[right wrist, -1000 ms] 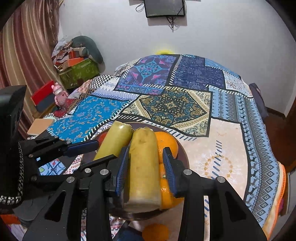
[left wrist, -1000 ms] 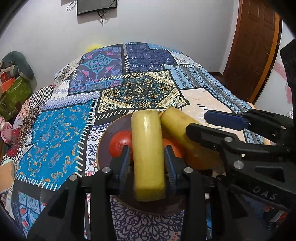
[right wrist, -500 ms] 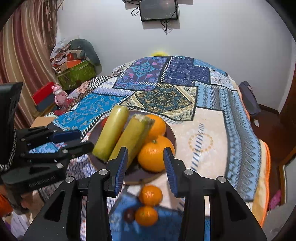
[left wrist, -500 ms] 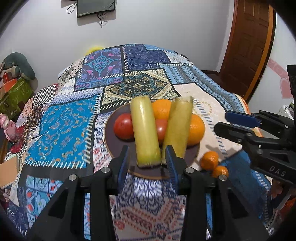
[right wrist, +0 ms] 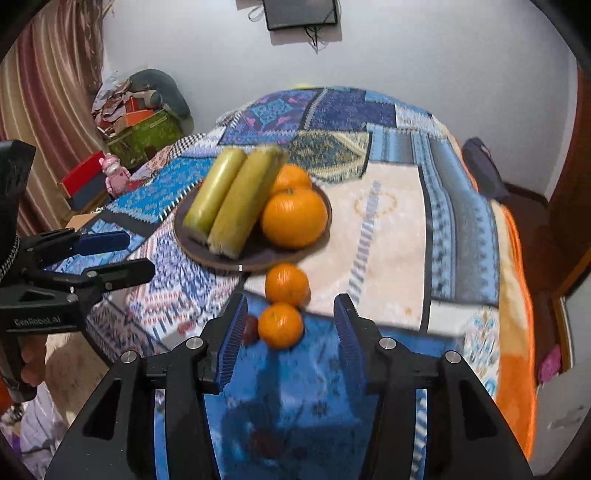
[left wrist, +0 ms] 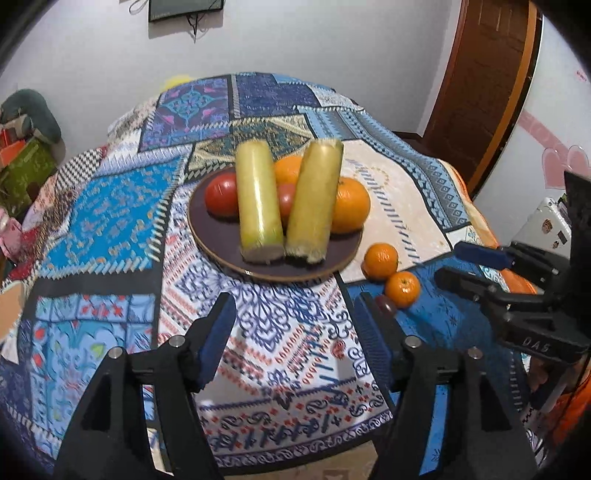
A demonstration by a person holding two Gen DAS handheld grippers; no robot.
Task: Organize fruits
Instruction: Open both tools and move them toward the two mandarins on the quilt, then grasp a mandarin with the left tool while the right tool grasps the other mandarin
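Observation:
A dark round plate point(left wrist: 221, 236) point(right wrist: 266, 254) on the patterned bedspread holds two yellow-green stalk pieces point(left wrist: 258, 203) point(left wrist: 314, 199) point(right wrist: 236, 206), red tomatoes point(left wrist: 221, 194) and oranges point(left wrist: 351, 210) point(right wrist: 295, 218). Two small tangerines point(left wrist: 381, 256) point(left wrist: 402, 289) point(right wrist: 287, 284) point(right wrist: 280, 325) and a small dark fruit point(left wrist: 386, 304) point(right wrist: 250, 329) lie on the cloth near the plate. My left gripper point(left wrist: 295, 332) is open and empty, short of the plate. My right gripper point(right wrist: 288, 332) is open and empty, its tips level with the near tangerine.
The bed's near edge drops off just under both grippers. A wooden door point(left wrist: 480, 74) stands at the right. Boxes and a toy point(right wrist: 114, 173) are piled by the curtain at the left. A screen point(right wrist: 301, 13) hangs on the far wall.
Both grippers have let go of the stalk pieces, which now lie on the plate. Both have opened wider and pulled back and up from the plate.

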